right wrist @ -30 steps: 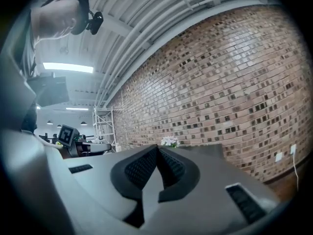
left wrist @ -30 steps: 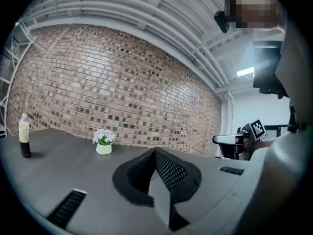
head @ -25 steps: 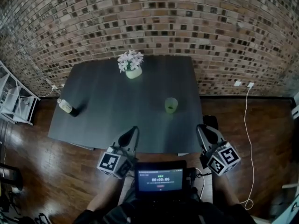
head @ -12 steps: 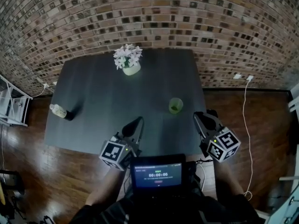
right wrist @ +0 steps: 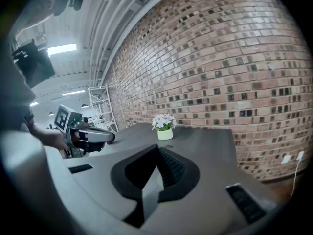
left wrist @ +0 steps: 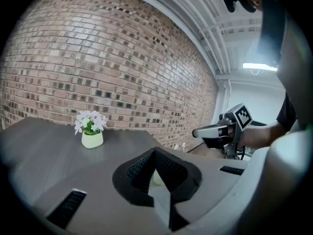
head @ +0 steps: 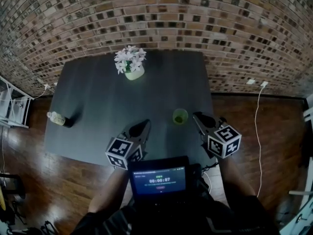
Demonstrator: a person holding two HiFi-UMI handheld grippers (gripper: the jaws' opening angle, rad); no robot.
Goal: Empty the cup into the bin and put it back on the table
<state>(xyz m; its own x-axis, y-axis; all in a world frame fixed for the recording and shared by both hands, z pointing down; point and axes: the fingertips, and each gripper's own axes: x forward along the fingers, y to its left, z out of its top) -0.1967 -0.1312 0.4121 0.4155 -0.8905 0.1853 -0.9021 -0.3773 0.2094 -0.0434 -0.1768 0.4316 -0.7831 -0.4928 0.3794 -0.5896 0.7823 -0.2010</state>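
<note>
The green cup (head: 180, 116) stands upright on the dark table (head: 98, 106), close to the near edge and not far from the right edge. The right gripper (head: 197, 116) is just beside the cup on its right side, with a narrow gap between them. Its jaws are pressed together and hold nothing. The left gripper (head: 145, 125) is near the cup on its left side, over the near edge. Its jaws also meet at the tips and clamp nothing.

From the cup to the left and to the far side, the table top is bare and wide. Far behind the cup to the left stands a pot of white flowers (head: 130, 68). Well apart to the left of the cup, a bottle (head: 56, 118) lies at the table's left edge. A brick wall (head: 195, 33) stands behind the table. To the right of the cup there is wooden floor (head: 239, 126) with a white cable (head: 258, 131).
</note>
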